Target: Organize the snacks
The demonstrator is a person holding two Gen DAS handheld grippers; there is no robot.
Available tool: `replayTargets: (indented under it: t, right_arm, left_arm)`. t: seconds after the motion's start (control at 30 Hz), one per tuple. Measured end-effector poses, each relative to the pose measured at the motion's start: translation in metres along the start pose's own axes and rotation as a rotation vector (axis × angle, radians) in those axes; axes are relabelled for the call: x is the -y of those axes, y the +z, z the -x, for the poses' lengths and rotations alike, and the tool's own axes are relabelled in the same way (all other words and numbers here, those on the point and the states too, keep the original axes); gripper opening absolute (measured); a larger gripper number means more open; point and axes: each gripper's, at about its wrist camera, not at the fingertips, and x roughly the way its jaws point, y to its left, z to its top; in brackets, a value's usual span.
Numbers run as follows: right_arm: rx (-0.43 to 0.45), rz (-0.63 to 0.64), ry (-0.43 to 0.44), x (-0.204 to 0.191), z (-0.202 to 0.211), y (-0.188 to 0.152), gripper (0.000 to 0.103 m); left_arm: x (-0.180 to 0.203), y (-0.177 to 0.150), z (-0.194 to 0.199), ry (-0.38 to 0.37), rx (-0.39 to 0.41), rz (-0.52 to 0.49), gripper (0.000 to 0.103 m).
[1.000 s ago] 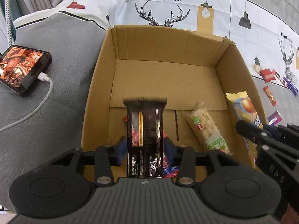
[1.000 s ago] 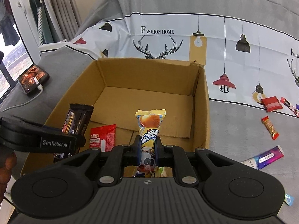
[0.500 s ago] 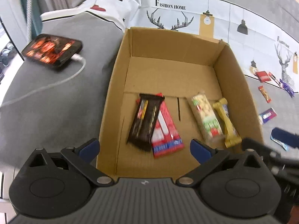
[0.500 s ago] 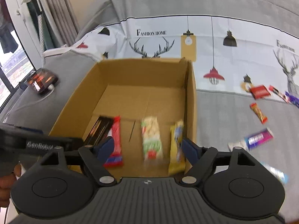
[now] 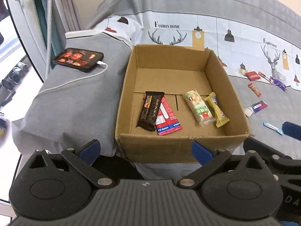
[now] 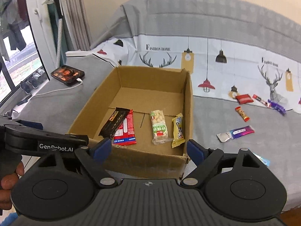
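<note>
An open cardboard box (image 5: 169, 146) (image 6: 189, 101) sits on the grey bed. Inside lie a dark chocolate bar (image 5: 151, 111) (image 6: 114, 122) partly over a red packet (image 5: 167, 118) (image 6: 127, 130), a clear peanut pack with a green label (image 5: 198, 107) (image 6: 159, 126) and a yellow wrapped snack (image 5: 216, 109) (image 6: 177, 128). My left gripper (image 5: 145, 149) is open and empty, in front of the box's near wall. My right gripper (image 6: 147, 148) is open and empty, also in front of the near wall.
Several loose snacks lie on the bed right of the box: a purple-white bar (image 6: 236, 132) (image 5: 255, 108), a small red-orange bar (image 6: 242, 114), a red packet (image 6: 243, 98) and a light blue wrapper (image 5: 272, 128). A phone on a white cable (image 5: 79, 59) lies to the left.
Both grippers opened and let go: the chocolate bar and the yellow snack now lie in the box. Both grippers then pulled back from above the box to in front of it.
</note>
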Motion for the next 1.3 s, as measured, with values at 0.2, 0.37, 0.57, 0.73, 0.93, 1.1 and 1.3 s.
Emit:
replayTargets:
  t: [0.2,0.37,0.57,0.73,0.93,1.1,1.3]
  right_arm:
    - [0.048,0.013,-0.004,-0.001,0.025,-0.008,0.092]
    - [0.064,0.014,0.003,-0.001,0.038,-0.012,0.092]
    - [0.085,0.019,0.011,-0.003,0.049,-0.015,0.093]
    - [0.091,0.023,0.011,-0.004,0.052,-0.016,0.093]
    - [0.092,0.024,0.01,-0.004,0.053,-0.017,0.093]
    - [0.089,0.025,0.01,-0.004,0.053,-0.017,0.093]
    - [0.078,0.023,0.012,-0.003,0.054,-0.016,0.093]
  left_arm:
    - [0.008,-0.013,0.027,0.021,0.058,-0.02,0.103]
    - [0.011,-0.018,0.041,0.032,0.086,-0.023,0.103]
    - [0.01,-0.02,0.052,0.042,0.108,-0.018,0.103]
    - [0.01,-0.022,0.056,0.044,0.114,-0.017,0.103]
    - [0.01,-0.023,0.057,0.044,0.115,-0.016,0.103]
    - [0.009,-0.022,0.057,0.044,0.112,-0.017,0.103]
    - [0.008,-0.021,0.054,0.044,0.1,-0.019,0.103]
